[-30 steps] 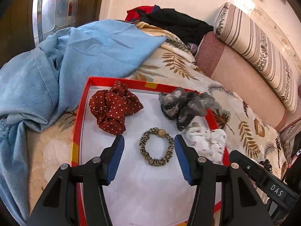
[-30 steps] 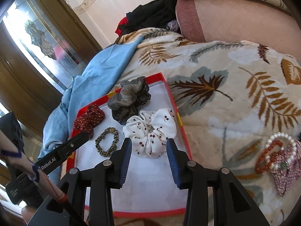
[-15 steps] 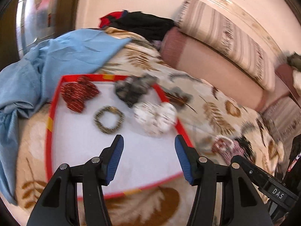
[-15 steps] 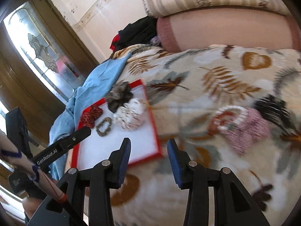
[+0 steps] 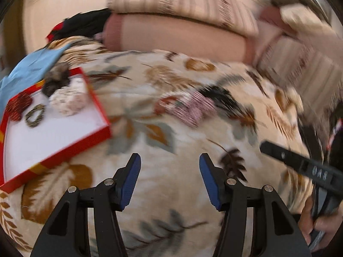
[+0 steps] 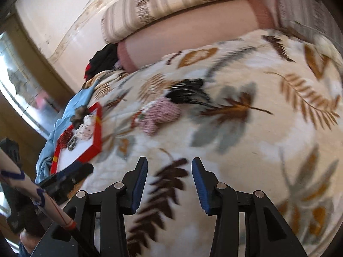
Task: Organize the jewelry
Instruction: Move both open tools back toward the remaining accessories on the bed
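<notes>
Left wrist: left gripper (image 5: 170, 178), jaws apart w/ nothing between, has swung off the red tray (image 5: 97, 105), now far left of it w/ 4 scrunchies inside; jewelry pile (image 5: 186, 108) sits ahead, slightly right – prob. next pick. Right wrist: right gripper (image 6: 169, 181), jaws just been opening, empty; 1 pile (image 6: 159, 114) ahead-left, tray (image 6: 97, 126) further left.

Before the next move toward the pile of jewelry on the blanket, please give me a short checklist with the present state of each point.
1. Left gripper empty, open: ok.
2. Right gripper empty, open: ok; its jaws have just been opening.
3. Jewelry pile in view of both cameras: ok.
4. Blanket between grippers and pile bare: ok.
5. Red tray has free room: ok.
6. Single pieces in pile distinct: cannot tell, blurred.
</notes>
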The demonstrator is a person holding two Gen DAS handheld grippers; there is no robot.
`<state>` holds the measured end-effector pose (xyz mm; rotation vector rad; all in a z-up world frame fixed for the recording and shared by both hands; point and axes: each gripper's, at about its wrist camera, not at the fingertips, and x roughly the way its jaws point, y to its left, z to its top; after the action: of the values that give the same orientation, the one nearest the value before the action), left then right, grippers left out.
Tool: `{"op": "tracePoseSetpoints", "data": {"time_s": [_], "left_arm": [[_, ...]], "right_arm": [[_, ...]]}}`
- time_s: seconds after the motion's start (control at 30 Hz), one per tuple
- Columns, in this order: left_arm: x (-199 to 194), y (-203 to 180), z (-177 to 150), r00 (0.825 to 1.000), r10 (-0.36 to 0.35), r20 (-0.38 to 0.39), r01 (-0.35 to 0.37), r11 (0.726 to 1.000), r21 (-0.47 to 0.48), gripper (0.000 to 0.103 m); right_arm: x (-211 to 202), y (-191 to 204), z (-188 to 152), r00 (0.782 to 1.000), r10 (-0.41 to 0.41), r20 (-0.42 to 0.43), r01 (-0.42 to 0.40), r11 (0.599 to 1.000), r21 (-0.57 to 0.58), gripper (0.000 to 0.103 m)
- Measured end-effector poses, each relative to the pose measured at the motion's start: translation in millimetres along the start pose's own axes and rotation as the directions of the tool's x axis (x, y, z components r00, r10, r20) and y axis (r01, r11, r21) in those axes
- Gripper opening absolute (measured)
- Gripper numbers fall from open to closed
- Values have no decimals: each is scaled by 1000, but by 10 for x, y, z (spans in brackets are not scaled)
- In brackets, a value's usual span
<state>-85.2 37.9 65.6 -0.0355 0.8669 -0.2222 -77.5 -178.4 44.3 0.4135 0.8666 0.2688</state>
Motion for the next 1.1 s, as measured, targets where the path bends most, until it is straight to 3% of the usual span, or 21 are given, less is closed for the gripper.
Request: {"op": "tracePoseSetpoints", "data": {"time_s": [0.27,0.67,0.83,0.97,1.1], "left_arm": [[153,-308,-162,998,18,-55,-13,995,96,56],[229,13,-45,995,70,-77,-68,997,30,56],[317,176,199,995,64,-77,-65,998,-9,56],[489,155,524,995,60,-76,-59,998,13,55],[747,106,763,995,44,-95,-43,999,13,45]], "right_arm": [[7,-243,-123,1000,10,8,-10,999,42,46],[-14,-352,-110,995,91,44,-94,992,89,47],[-15,-377,-110,993,112,46,-116,988,103,47],[1,-414,-111,991,127,42,-132,983,125,47],[6,-441,-113,989,140,41,-144,979,143,47]]}}
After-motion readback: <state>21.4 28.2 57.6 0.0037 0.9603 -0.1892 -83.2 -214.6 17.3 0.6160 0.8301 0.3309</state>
